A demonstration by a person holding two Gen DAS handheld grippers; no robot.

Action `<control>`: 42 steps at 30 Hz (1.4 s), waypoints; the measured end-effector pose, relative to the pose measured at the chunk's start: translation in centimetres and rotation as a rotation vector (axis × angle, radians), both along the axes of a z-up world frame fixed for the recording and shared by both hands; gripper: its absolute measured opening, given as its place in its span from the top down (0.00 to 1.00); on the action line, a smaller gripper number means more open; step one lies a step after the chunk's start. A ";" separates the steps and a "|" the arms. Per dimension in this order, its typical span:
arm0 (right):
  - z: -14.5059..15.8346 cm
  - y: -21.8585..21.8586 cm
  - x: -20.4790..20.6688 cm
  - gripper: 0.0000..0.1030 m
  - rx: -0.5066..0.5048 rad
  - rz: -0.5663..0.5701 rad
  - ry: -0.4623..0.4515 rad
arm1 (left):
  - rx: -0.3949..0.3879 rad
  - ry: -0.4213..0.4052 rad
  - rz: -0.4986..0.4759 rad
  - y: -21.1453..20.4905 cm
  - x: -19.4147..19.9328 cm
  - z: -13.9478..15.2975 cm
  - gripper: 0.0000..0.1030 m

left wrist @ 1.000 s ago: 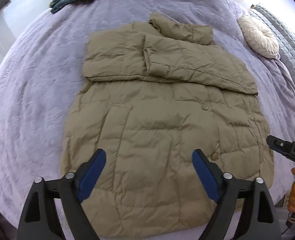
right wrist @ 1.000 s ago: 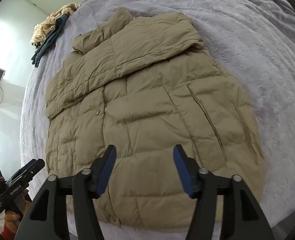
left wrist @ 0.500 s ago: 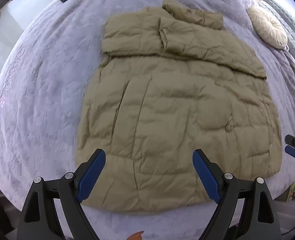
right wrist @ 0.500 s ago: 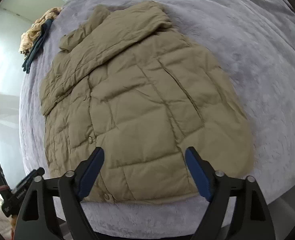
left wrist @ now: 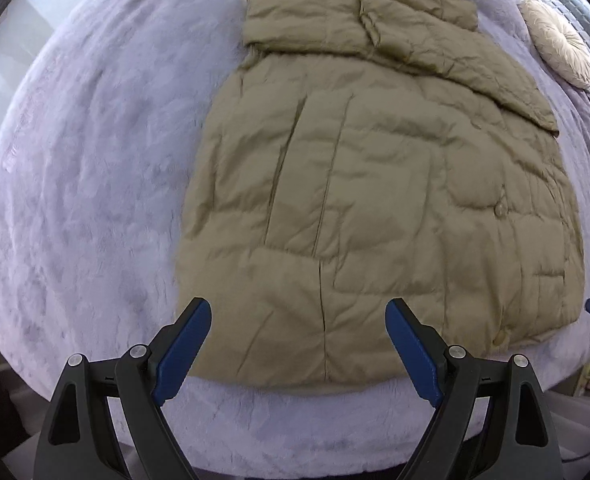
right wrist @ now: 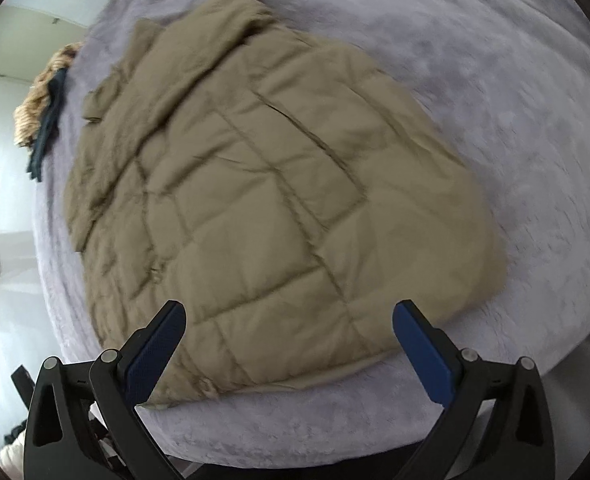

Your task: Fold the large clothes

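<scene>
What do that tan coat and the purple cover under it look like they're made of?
The tan coat looks like a thin, matte woven shell over puffy filling, judging by its stitched quilted panels and fine crinkles. The purple cover looks like plush fleece: soft, fuzzy, with no sheen.

Lilac plush bedspread point(left wrist: 79, 184), round cushion point(left wrist: 559, 44)

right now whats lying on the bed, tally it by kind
puffer jacket, khaki, sleeves folded across its chest: 1
round cushion, cream: 1
pile of other clothes, tan and dark teal, at the far edge; too bunched to count singly: 1
total: 3 on the lilac bedspread
</scene>
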State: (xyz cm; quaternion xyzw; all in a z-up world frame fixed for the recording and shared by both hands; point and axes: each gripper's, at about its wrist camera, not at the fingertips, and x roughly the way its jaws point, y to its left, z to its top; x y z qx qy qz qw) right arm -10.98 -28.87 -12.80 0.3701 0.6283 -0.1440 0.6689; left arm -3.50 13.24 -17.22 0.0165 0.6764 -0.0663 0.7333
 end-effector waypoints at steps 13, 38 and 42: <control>-3.7 -3.7 -7.4 0.00 0.242 -0.307 0.019 | -0.349 0.145 0.148 5.1 -3.7 -2.1 0.13; -10.6 -3.4 -9.1 0.00 0.517 -0.566 -0.084 | -0.701 0.313 0.384 3.2 -4.1 -10.6 0.13; -11.0 -3.5 -8.8 0.02 0.543 -0.589 -0.116 | -0.658 0.260 0.383 2.0 -3.6 -10.1 0.14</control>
